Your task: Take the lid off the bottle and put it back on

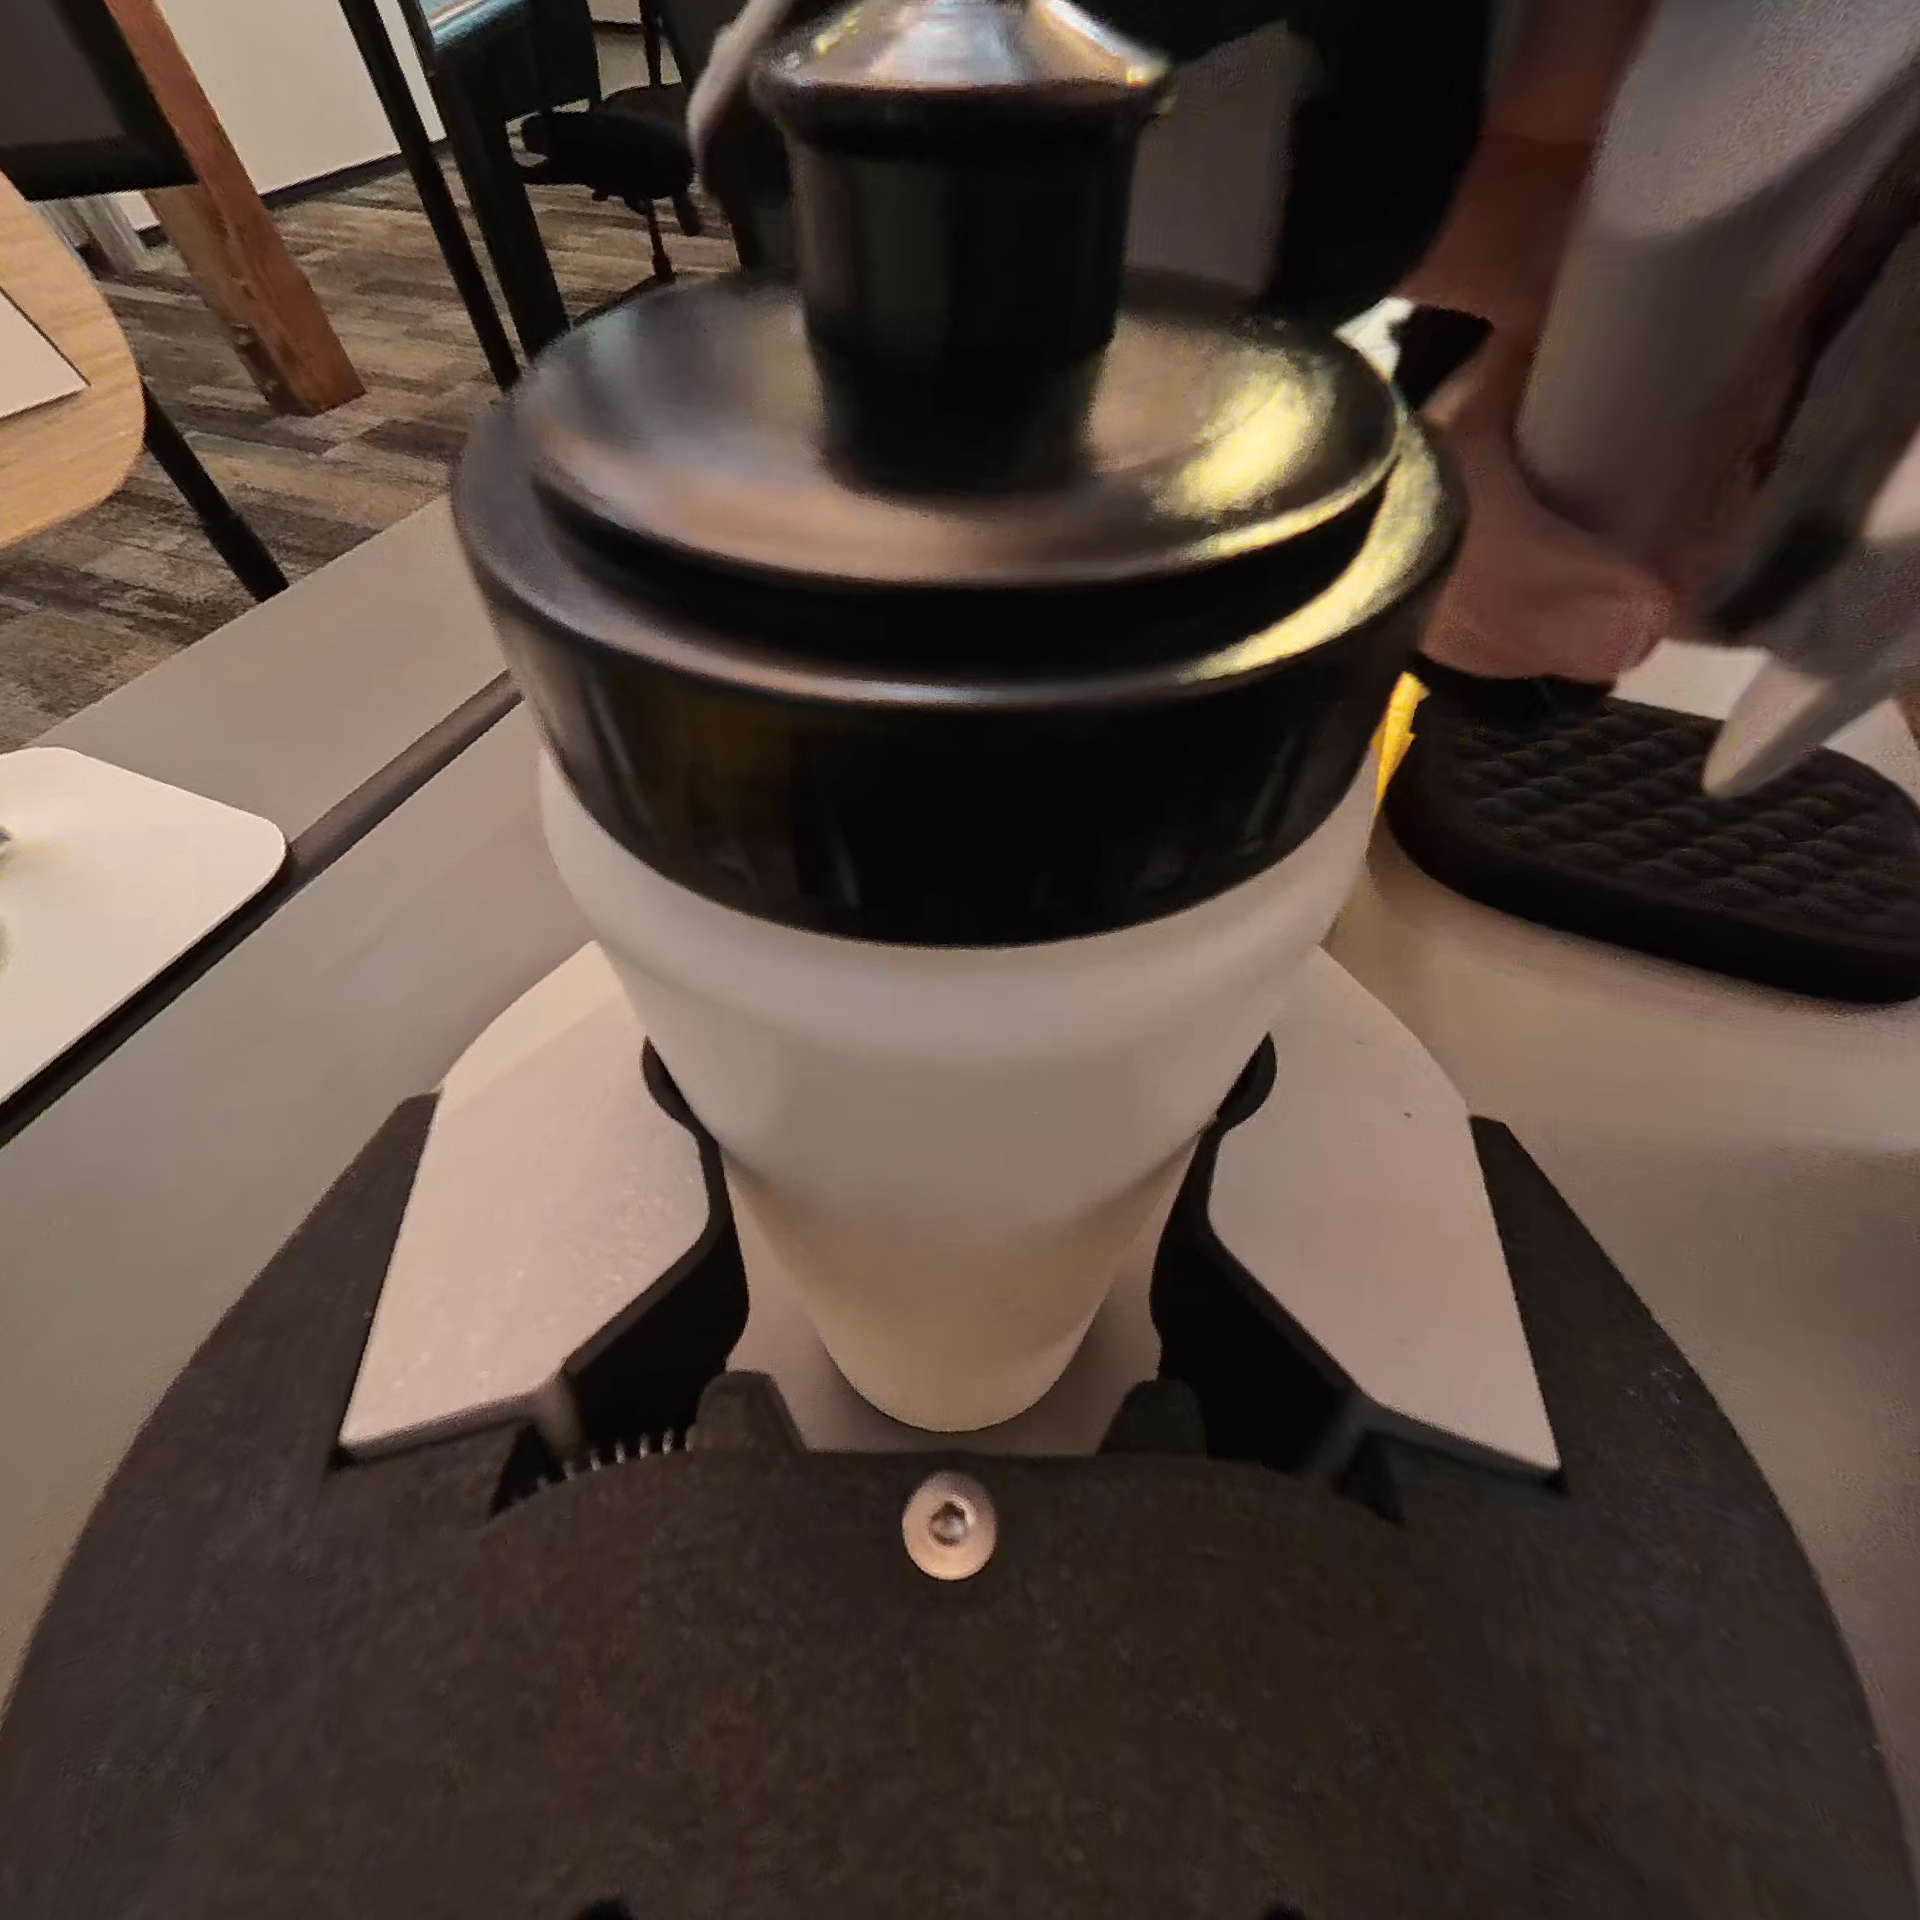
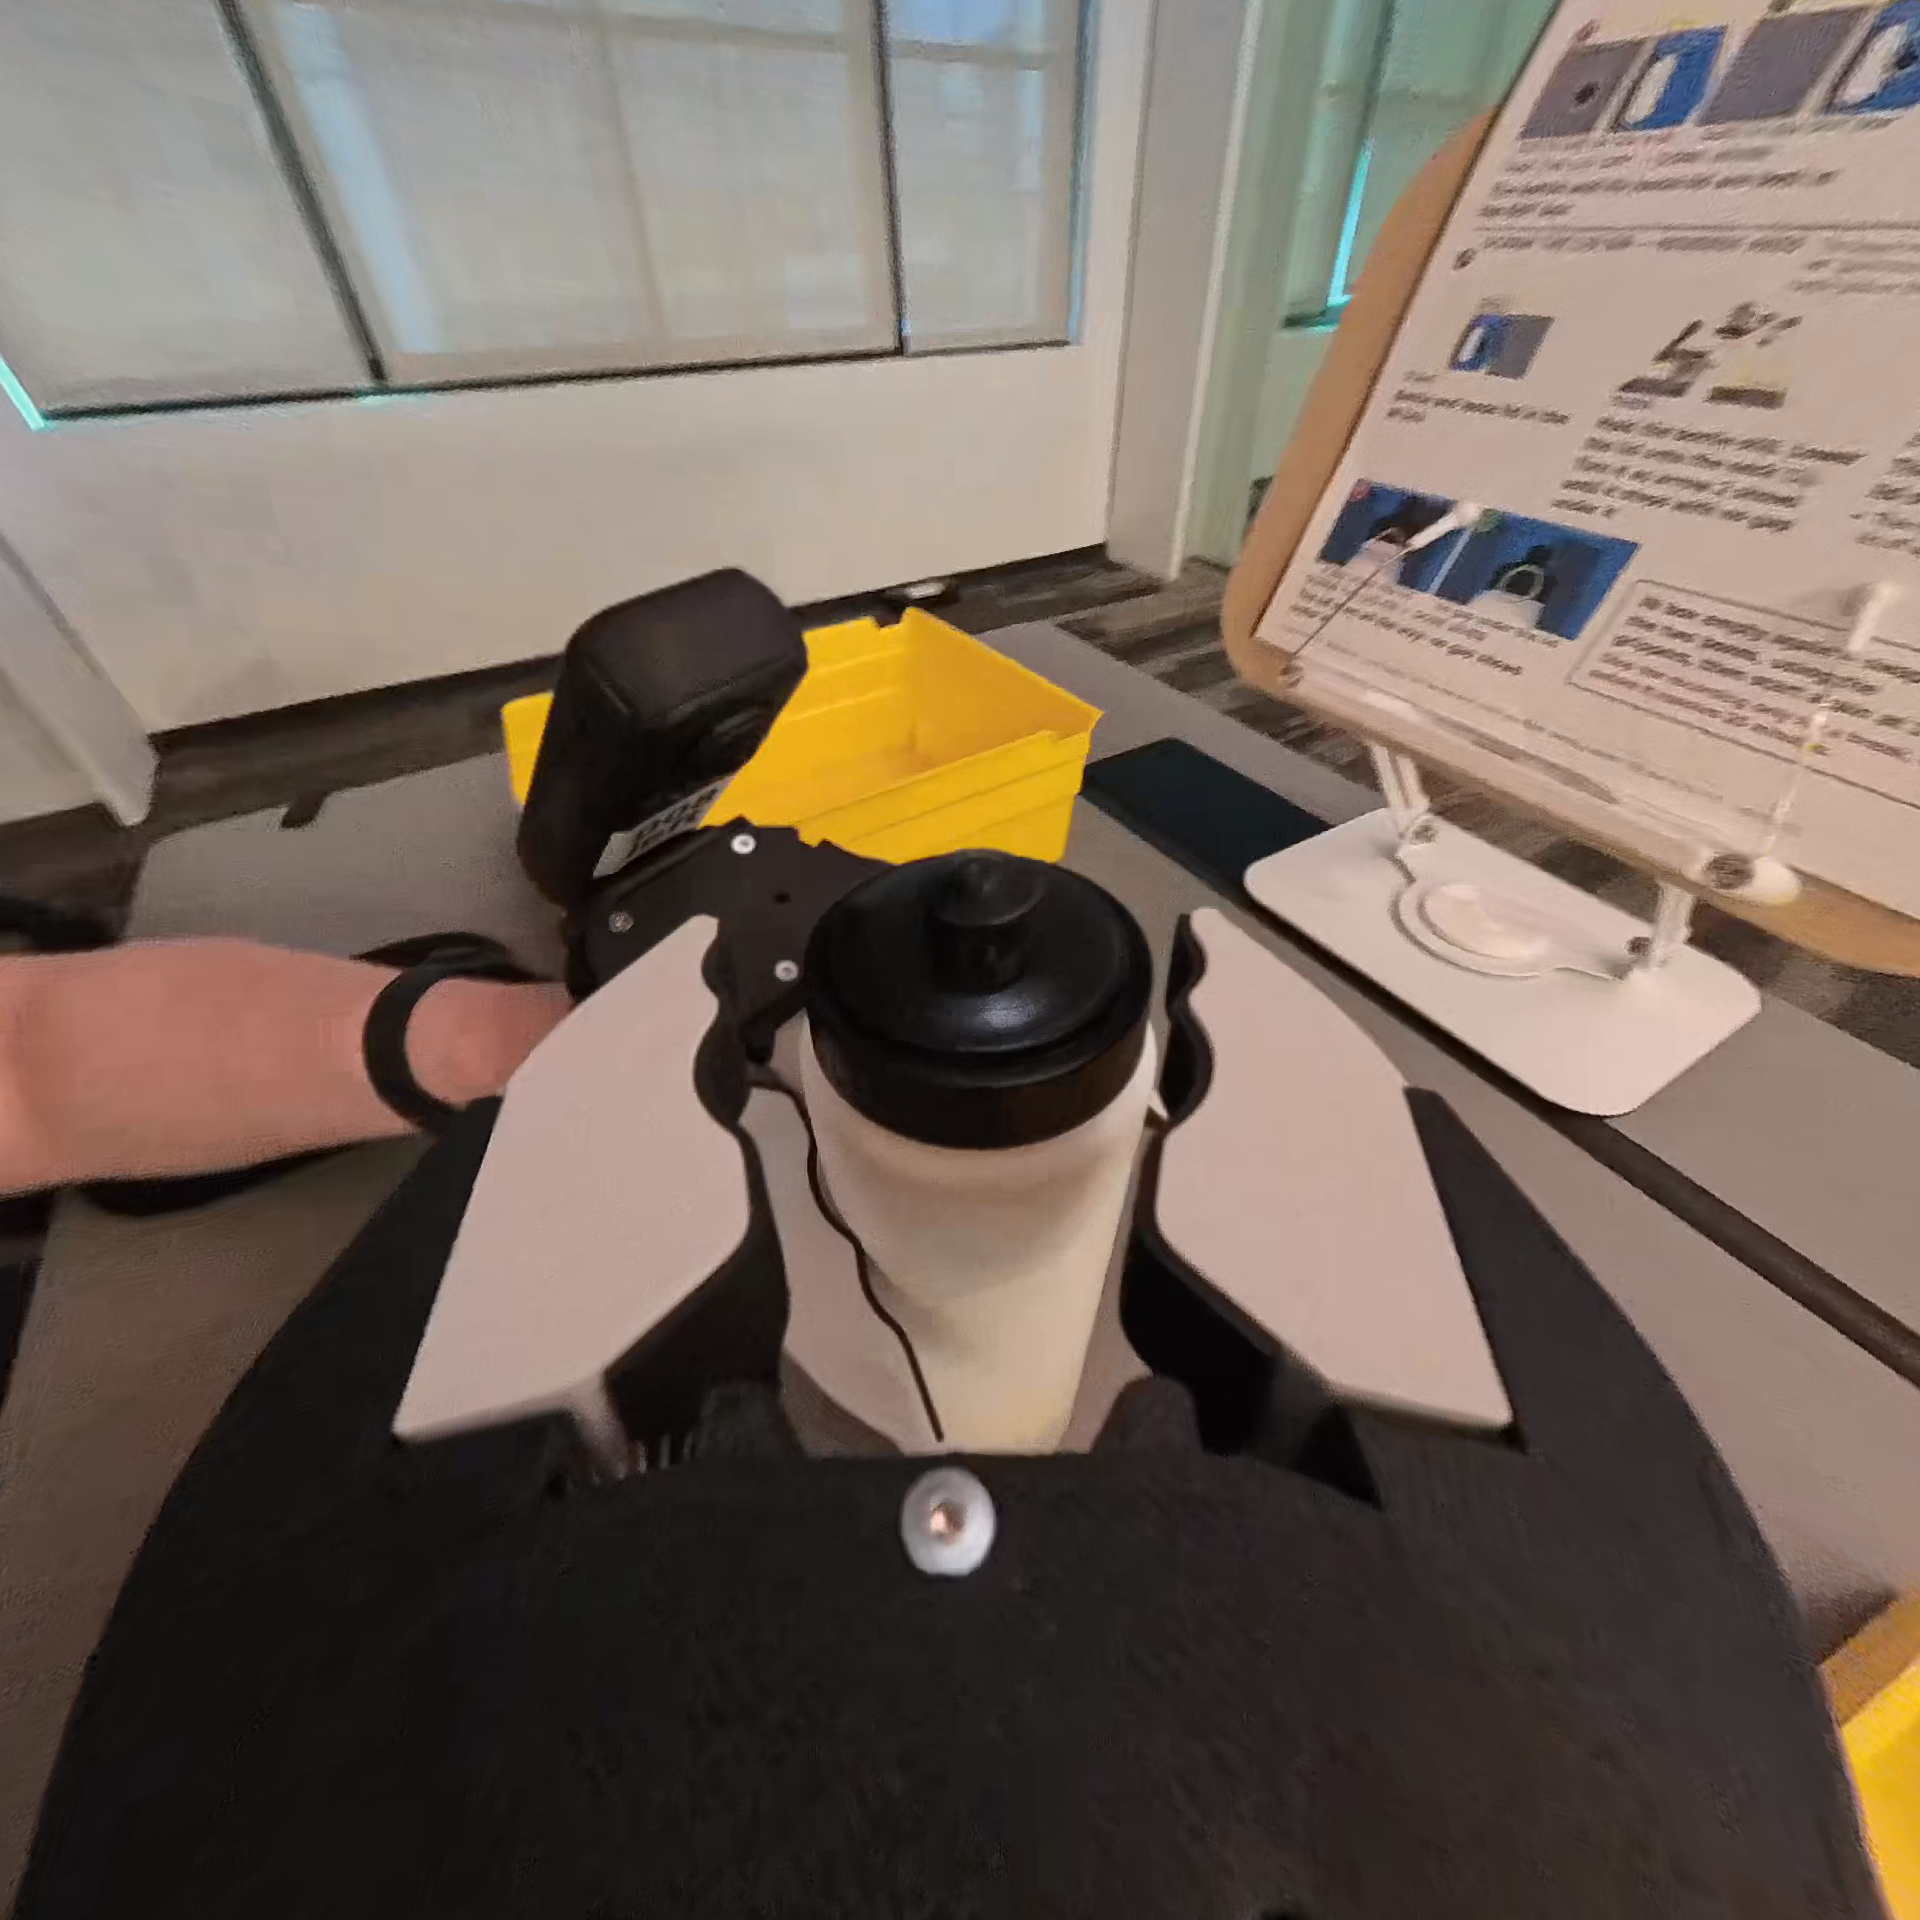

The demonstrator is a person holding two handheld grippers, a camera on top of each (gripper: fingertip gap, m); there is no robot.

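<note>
Both grippers meet at the white bottle [image 1: 956, 1101] standing on the grey table [image 2: 1558, 1299]: the left gripper [image 1: 956, 1091] is closed on its body below the black lid [image 1: 956, 665], while the right gripper [image 2: 966, 1049] stands spread, its fingers [image 2: 1299, 1174] flanking the lid with a gap on each side. Judging from this, the risk is the soft bottle squashing or turning in the left grip once the lid is twisted, or the right fingers closing off-centre and slipping on the smooth rim.
</note>
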